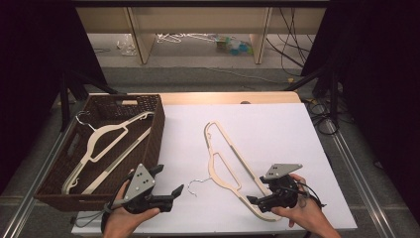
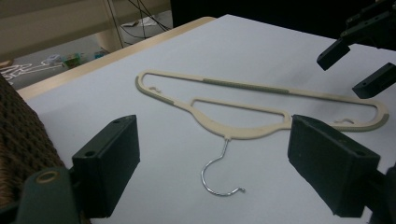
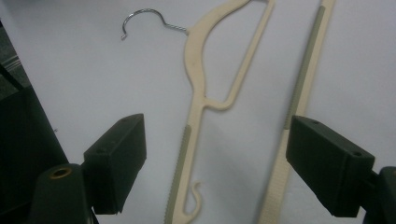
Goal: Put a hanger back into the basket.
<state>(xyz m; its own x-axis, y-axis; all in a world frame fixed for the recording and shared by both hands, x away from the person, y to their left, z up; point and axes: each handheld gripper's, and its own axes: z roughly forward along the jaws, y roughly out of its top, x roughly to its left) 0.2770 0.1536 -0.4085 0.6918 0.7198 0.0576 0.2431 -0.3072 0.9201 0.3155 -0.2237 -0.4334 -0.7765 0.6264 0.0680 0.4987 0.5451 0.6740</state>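
Lying with its long axis toward the tabletop's far edge, the hanger (image 1: 229, 158) has one end between the open right gripper (image 1: 253, 200), while the open, empty left gripper (image 1: 171, 184) faces its hook (image 1: 197, 185).

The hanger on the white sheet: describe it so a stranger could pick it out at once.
Start at the white table surface right of the brown wicker basket. There, between the left gripper and the right gripper, lies the cream hanger flat, its wire hook toward the person. The other hanger lies inside the basket.
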